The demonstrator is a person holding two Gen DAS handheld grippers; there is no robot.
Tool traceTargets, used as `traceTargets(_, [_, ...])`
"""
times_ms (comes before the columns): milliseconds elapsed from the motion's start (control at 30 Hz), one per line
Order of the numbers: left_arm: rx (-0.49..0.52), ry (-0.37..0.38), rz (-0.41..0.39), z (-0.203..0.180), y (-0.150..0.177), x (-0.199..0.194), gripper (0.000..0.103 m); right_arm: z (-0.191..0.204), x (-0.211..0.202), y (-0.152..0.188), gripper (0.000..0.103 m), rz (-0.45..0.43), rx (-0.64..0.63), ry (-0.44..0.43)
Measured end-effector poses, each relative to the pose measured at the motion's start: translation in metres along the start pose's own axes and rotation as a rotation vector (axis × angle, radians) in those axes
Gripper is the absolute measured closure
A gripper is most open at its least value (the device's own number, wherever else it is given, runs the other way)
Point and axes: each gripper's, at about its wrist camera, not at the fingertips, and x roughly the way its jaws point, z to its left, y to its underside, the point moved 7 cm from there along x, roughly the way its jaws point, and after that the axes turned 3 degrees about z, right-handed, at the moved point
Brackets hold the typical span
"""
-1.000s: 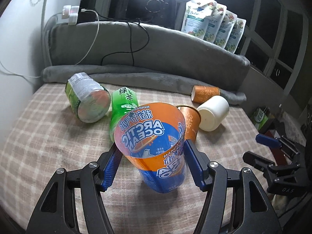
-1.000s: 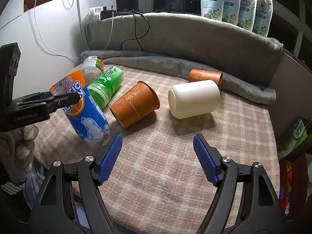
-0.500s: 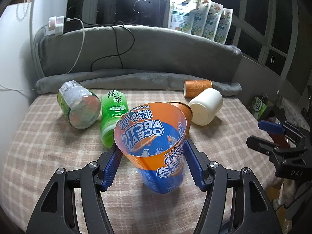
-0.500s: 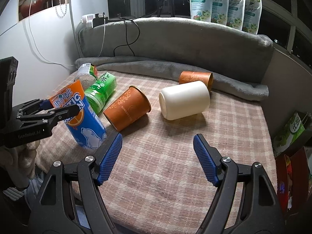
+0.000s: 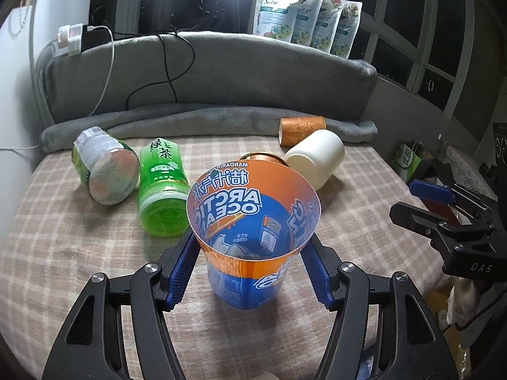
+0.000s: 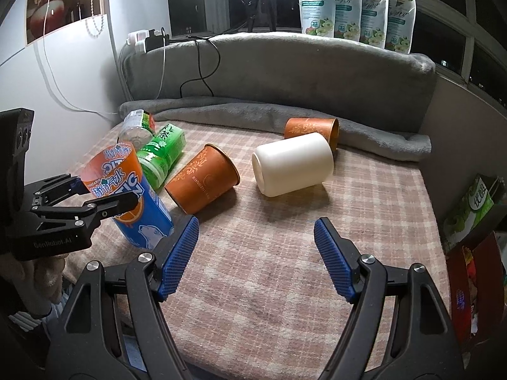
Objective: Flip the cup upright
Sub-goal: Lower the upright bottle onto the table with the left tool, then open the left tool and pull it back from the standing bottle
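Note:
My left gripper (image 5: 250, 262) is shut on an orange and blue Arctic Ocean cup (image 5: 250, 221), open mouth up, tilted a little, its base at or just above the plaid cloth. The same cup (image 6: 126, 196) and left gripper (image 6: 95, 196) show at the left of the right wrist view. My right gripper (image 6: 256, 253) is open and empty over the cloth near the front. A brown paper cup (image 6: 202, 183), a white cup (image 6: 293, 164) and a second brown cup (image 6: 312, 129) lie on their sides ahead of it.
Two green containers (image 5: 161, 183) (image 5: 104, 167) lie on their sides at the left. A grey rolled blanket (image 6: 253, 117) and padded backrest (image 5: 206, 72) close the far side. Pouches (image 6: 348, 6) stand on the ledge. Bags (image 6: 469, 205) sit off the right edge.
The Arctic Ocean cup has come more upright and lower toward the cloth in my left gripper. My right gripper has stayed open and drawn back slightly.

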Motion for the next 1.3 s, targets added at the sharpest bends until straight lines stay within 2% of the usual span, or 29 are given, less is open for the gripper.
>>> traceTargets(100, [-0.011, 0.017, 0.007, 0.001, 0.000, 0.000, 0.030, -0.001, -0.001, 0.000, 0.025, -0.006, 0.013, -0.002])
traceTargets(300, [-0.012, 0.043, -0.004, 0.001, -0.001, -0.006, 0.024, -0.001, -0.005, -0.001, 0.025, -0.027, 0.046, -0.012])
traceTargets(700, [-0.016, 0.091, -0.022, 0.003, 0.000, -0.020, 0.023, 0.001, -0.010, -0.003, 0.025, -0.068, 0.111, -0.004])
traceTargets(867, [-0.010, 0.071, -0.076, 0.010, -0.001, -0.037, 0.023, 0.004, -0.015, -0.008, 0.024, -0.110, 0.130, 0.021])
traceTargets(933, [-0.011, 0.054, -0.123, 0.015, -0.002, -0.050, 0.023, 0.005, -0.018, -0.010, 0.011, -0.133, 0.133, 0.042])
traceTargets(967, [-0.013, 0.040, -0.144, 0.018, -0.005, -0.055, 0.023, 0.006, -0.020, -0.011, 0.010, -0.147, 0.134, 0.050])
traceTargets(1167, [-0.062, -0.070, -0.288, 0.048, -0.018, -0.084, 0.023, 0.006, -0.029, -0.021, 0.010, -0.201, 0.144, 0.096])
traceTargets(1300, [-0.084, -0.140, -0.356, 0.066, -0.023, -0.100, 0.023, 0.005, -0.037, -0.027, 0.009, -0.238, 0.159, 0.129])
